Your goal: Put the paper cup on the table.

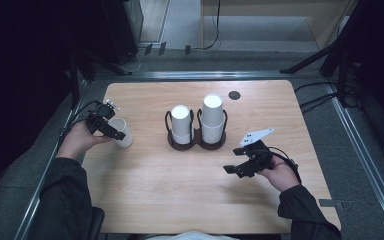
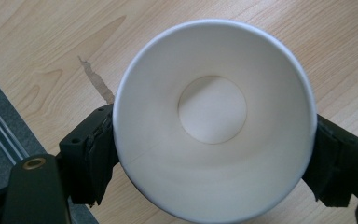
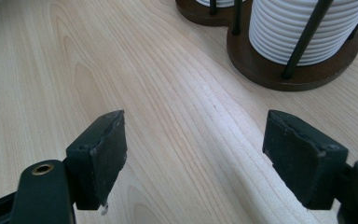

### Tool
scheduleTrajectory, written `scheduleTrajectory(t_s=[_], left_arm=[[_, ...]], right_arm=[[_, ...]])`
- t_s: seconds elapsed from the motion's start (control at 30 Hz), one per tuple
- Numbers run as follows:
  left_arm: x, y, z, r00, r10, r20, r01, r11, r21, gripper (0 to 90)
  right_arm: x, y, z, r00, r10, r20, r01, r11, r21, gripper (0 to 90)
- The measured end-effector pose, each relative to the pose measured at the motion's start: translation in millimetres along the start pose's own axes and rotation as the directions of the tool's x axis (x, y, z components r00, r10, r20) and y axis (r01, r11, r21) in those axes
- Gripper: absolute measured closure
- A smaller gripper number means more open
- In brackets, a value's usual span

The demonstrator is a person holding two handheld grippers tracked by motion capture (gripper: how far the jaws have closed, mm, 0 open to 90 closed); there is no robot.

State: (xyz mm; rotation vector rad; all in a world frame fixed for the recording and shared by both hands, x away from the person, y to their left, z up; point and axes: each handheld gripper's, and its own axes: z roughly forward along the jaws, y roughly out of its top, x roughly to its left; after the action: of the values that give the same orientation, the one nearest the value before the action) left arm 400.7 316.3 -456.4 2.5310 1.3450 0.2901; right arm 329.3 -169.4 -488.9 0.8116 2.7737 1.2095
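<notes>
Dim, dark-edged high view; even, soft-shadowed close-ups, perhaps slightly blurred

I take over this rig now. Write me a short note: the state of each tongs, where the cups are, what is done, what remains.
Left tongs: jaws around the single white paper cup, upright near the table's left edge; contact unclear.
Right tongs: open, empty, over bare wooden table.
Two stacks of white paper cups sit in the dark two-ring holder, mid-table.
Done: one cup stands apart.
Left: probably release it.

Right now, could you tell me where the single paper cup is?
In the high view the paper cup stands upright near the table's left edge, between the left gripper's jaws, left of the cup holder.
</notes>
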Motion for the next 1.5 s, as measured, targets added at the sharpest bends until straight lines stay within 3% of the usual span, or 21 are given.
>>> scheduleTrajectory(t_s=[0.23,0.9,1.03,1.1,1.23,1.43,1.5], left_arm=[[1.0,0.3,1.3,0.9998,-0.011,0.017,0.011,0.9999,0.003,13.2],[7.7,-3.5,-17.6,0.9935,-0.076,0.084,0.083,0.9938,-0.074,9.4],[9.1,-5.0,-25.2,0.9897,-0.076,0.121,0.090,0.9891,-0.116,9.5],[8.8,-5.1,-28.7,0.9904,-0.078,0.113,0.093,0.9878,-0.125,9.5],[9.8,-6.4,-36.2,0.9866,-0.082,0.141,0.104,0.9822,-0.156,9.6],[6.5,-6.4,-48.5,0.9882,-0.084,0.128,0.107,0.9772,-0.184,11.7],[3.9,-5.5,-53.3,0.9860,-0.080,0.146,0.108,0.9746,-0.196,12.6]], right_arm=[[0.7,0.3,0.6,1.0000,-0.002,-0.002,0.002,1.000,0.002,21.8],[-0.4,0.2,-1.3,1.0000,0.002,0.002,-0.002,1.000,0.001,21.8],[-0.5,-0.1,-1.2,1.0000,0.001,0.006,-0.001,1.000,0.005,21.8],[-0.6,-0.6,-0.6,0.9999,-0.003,0.010,0.002,1.000,0.014,21.8],[0.3,-0.3,-0.1,1.0000,-0.007,0.006,0.007,1.000,0.015,21.9],[0.8,-0.3,-0.2,1.0000,-0.007,0.007,0.007,1.000,0.016,21.9],[1.3,-0.1,-0.5,0.9999,-0.009,0.004,0.009,1.000,0.014,21.8]])
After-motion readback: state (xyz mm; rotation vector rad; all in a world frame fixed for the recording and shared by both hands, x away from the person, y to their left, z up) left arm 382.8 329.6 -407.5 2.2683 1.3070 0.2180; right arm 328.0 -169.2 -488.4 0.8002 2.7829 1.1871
